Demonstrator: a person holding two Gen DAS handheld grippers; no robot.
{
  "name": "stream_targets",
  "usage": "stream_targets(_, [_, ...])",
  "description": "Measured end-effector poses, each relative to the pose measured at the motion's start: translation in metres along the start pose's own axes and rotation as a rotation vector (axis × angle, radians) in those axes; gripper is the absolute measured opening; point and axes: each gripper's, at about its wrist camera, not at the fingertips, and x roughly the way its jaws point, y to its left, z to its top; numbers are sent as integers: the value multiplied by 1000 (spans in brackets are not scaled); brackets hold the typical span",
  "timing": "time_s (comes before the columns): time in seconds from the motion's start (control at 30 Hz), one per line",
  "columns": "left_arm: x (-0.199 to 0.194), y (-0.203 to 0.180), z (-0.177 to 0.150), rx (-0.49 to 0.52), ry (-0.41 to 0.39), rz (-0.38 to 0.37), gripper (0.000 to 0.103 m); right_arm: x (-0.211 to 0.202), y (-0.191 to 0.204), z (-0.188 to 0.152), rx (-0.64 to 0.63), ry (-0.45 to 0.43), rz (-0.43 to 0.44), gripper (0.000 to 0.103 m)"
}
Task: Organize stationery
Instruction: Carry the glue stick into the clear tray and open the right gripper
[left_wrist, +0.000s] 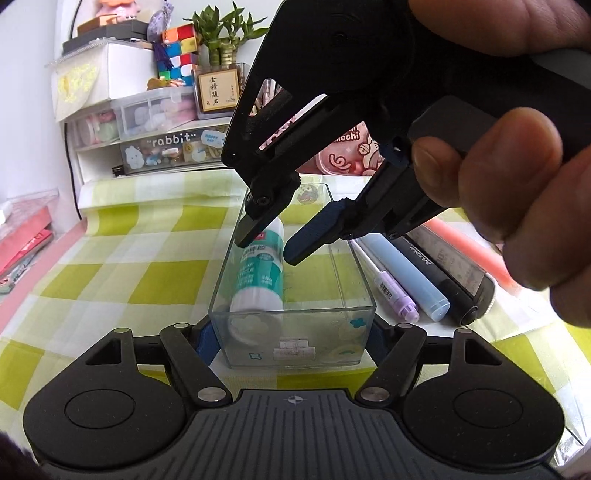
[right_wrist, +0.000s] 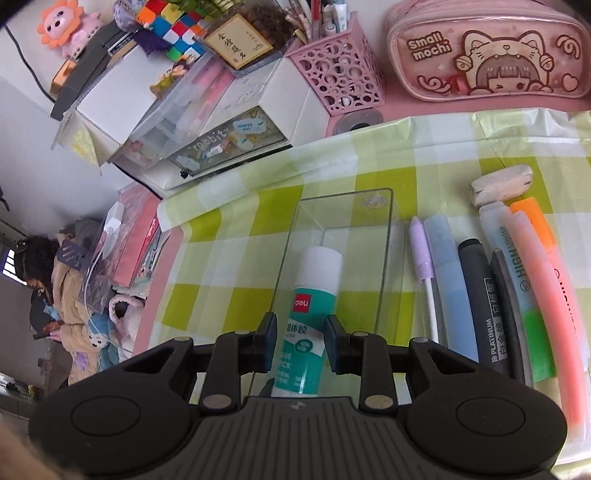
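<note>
My left gripper (left_wrist: 291, 341) clamps the clear box (left_wrist: 354, 258); my right gripper (left_wrist: 267, 251), fingers parted, straddles the glue stick (left_wrist: 264, 273) inside it, pens (right_wrist: 476, 295) waiting beside the box.

- Both views bright, even daylight-ish, no hard shadows on the checked cloth (left_wrist: 122, 266).
- Soft glare on the clear box (left_wrist: 291, 332) walls, reflections smear stickers on near wall.
- Right wrist view: box rim (right_wrist: 384, 236) catches a thin highlight; shiny sheen on pink pencil case (right_wrist: 487, 51).
- Heavy fisheye: edges bent, corners vignetted black.
- Person's hand (left_wrist: 517, 206) v. close to lens, soft/out of focus, in shade.
- Right wrist view slightly soft overall, esp. left bg; left wrist view sharper mid-frame.
</note>
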Motion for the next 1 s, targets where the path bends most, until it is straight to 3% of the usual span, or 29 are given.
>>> stream_targets(0.23, [0,1,-2,-2,-4,-4,73,-9,-8,-10,-24,27,112,21])
stream_targets(0.33, [0,0,-2,-7,-5,-3,73,-35,-17,-12,-27,-59,168,21])
stream_targets(0.43, [0,-1,-2,-14,-5,-2,73,-66,-29,-12,-67,-200,87,21])
stream_targets(0.53, [-1,-2,-2,-30,-2,0,73,-83,-46,-13,-99,-271,-28,21])
stream_targets(0.67, [0,-2,-2,-33,-3,3,73,-81,-73,-22,-102,-280,-132,21])
stream_targets(1.0, [-1,-2,-3,-33,-5,5,73,-100,-89,-39,-135,-350,-192,20])
